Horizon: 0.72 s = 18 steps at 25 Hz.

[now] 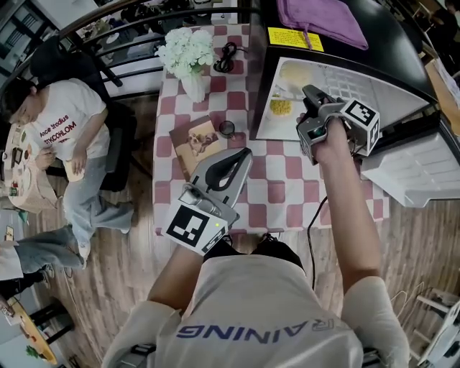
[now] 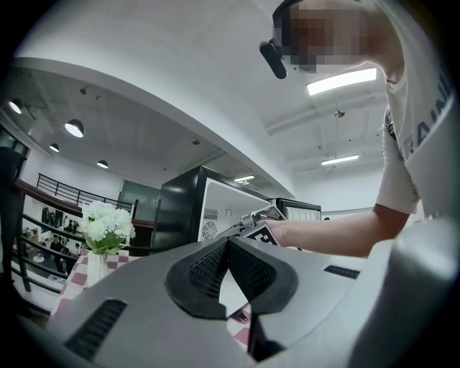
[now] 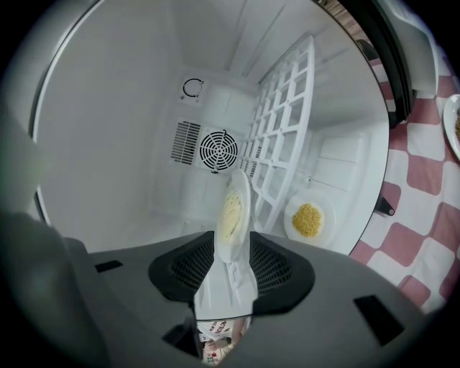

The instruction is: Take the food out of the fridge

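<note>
The right gripper [image 1: 310, 91] reaches into the open mouth of the small black fridge with the white inside [image 1: 399, 52], which stands on the table with the red-and-white checked cloth [image 1: 280, 188]. In the right gripper view this gripper's jaws are spread part way. Between them stands the near edge of a white round plate with pale yellow food [image 3: 233, 210], seen almost edge-on. The dark ribbed pads are just beside the plate on both sides and are not clamped on it. This plate is inside the fridge, close along the white wire rack [image 3: 287, 144]; if it rests on the rack, I cannot tell. On the other side of the rack lies a second white plate with a heap of yellow grains [image 3: 307, 219], on the white inner surface near the opening. A round fan grille [image 3: 218, 151] sits in the back wall. The white fridge door [image 1: 413, 172] is swung open to the right. The left gripper [image 1: 249, 152] hangs over the near part of the table, well apart from the fridge. Its jaws are pressed together at the tips, with nothing between them. A white vase of white flowers [image 1: 187, 52] stands at the far side of the table, and a purple cloth [image 1: 320, 20] lies on top of the fridge.
</note>
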Motion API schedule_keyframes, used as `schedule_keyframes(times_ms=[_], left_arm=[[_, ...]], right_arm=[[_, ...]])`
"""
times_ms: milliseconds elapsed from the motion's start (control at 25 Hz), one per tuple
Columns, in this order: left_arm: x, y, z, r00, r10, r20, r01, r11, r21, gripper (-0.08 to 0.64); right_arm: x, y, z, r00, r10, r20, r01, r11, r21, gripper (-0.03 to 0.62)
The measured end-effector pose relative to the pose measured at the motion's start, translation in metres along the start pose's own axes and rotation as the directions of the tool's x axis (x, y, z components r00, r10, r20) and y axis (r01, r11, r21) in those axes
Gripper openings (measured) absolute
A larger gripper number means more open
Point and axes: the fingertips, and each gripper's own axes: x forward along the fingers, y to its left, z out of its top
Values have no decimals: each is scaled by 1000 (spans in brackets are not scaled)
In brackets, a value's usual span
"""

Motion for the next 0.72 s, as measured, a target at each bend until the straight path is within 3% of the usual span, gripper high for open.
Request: schedule_keyframes(times_ms=[320,520,720], left_arm=[[-2,4,2,1000,-6,11,6,1000,-14,6],[-5,5,-1,1000,1,5,-1,1000,-21,6],[-2,1,-2,1000,-12,2,12,1000,-20,6]], right_arm=[[6,-2,3,999,-9,40,6,998,66,146],[3,-15,2,998,-29,59,22,994,110,41],[-3,-11,0,998,28,54,-31,997,70,21]])
